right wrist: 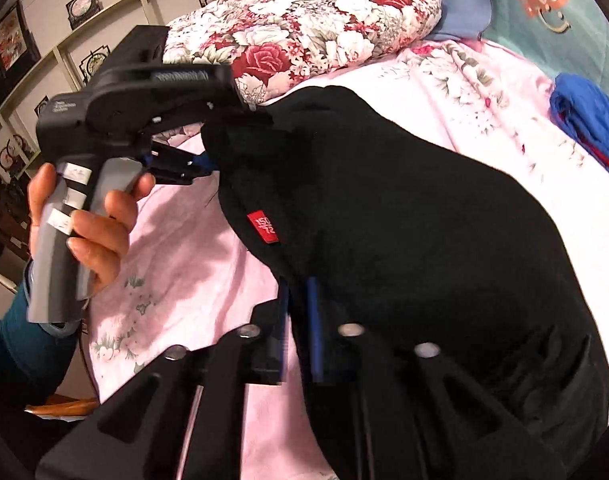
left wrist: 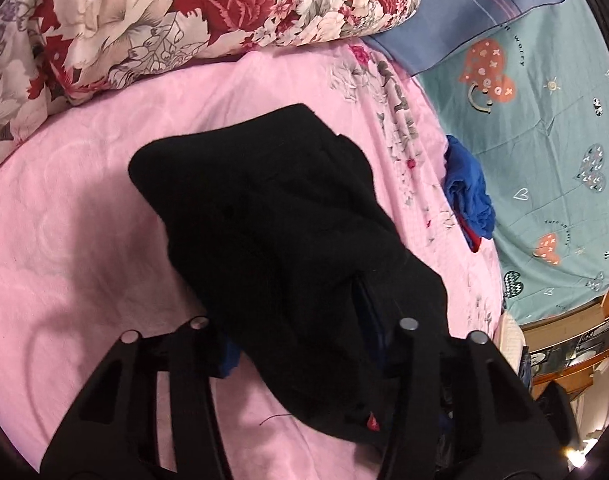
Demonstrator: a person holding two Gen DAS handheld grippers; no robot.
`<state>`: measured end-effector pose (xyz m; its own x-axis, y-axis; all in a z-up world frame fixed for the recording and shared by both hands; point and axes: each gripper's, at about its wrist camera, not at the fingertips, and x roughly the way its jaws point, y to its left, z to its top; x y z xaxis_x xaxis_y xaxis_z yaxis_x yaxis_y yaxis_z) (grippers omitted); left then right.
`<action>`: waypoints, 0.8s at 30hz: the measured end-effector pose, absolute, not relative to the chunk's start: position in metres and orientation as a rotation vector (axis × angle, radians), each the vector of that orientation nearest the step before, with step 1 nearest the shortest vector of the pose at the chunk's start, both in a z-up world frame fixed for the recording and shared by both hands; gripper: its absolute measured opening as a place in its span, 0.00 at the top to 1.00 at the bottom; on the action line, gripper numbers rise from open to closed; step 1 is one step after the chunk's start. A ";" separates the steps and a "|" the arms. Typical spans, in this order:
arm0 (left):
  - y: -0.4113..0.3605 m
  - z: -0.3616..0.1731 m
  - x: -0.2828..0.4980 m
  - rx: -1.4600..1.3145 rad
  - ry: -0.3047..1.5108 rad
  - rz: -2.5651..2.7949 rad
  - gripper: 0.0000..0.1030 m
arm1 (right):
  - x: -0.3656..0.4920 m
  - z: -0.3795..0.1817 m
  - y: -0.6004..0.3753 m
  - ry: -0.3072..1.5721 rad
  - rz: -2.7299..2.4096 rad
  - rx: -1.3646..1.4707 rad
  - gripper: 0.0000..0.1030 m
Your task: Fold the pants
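Observation:
Black pants [left wrist: 272, 216] lie bunched on a pink blanket [left wrist: 72, 220]. In the left wrist view my left gripper [left wrist: 300, 340] straddles their near edge; fabric fills the gap between its blue pads and hides the right pad. A red size label [right wrist: 263, 227] shows on the waistband. In the right wrist view my left gripper [right wrist: 196, 166], held by a hand [right wrist: 92, 232], pinches the pants' far left edge. My right gripper [right wrist: 300, 328] stands at the pants' [right wrist: 404, 220] near edge, its blue pads close together with black cloth between them.
A rolled floral quilt [left wrist: 184, 12] lies across the back of the bed, a blue pillow [left wrist: 476, 0] beside it. A crumpled blue garment [left wrist: 468, 192] sits to the right, at the edge of the teal sheet [left wrist: 544, 140]. Wall shelves with framed pictures [right wrist: 8, 36] stand on the left.

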<state>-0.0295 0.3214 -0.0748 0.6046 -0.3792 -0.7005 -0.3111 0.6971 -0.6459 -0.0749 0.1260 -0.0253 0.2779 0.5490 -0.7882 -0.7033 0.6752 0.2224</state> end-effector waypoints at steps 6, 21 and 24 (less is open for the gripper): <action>0.324 -0.079 -0.029 -0.807 0.966 -0.019 0.70 | -0.073 -0.003 0.057 0.941 0.760 0.016 0.47; 0.309 -0.077 -0.026 -0.731 0.939 0.040 0.60 | -0.105 -0.015 -0.078 0.978 0.587 0.235 0.30; 0.302 -0.073 -0.025 -0.667 0.931 0.058 0.70 | -0.129 -0.006 -0.098 0.950 0.543 0.139 0.30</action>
<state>-0.0247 0.3020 -0.0732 0.6102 -0.2320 -0.7575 -0.3239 0.7996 -0.5057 -0.1288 -0.0981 -0.0060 0.4595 0.4990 -0.7347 -0.3802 0.8581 0.3451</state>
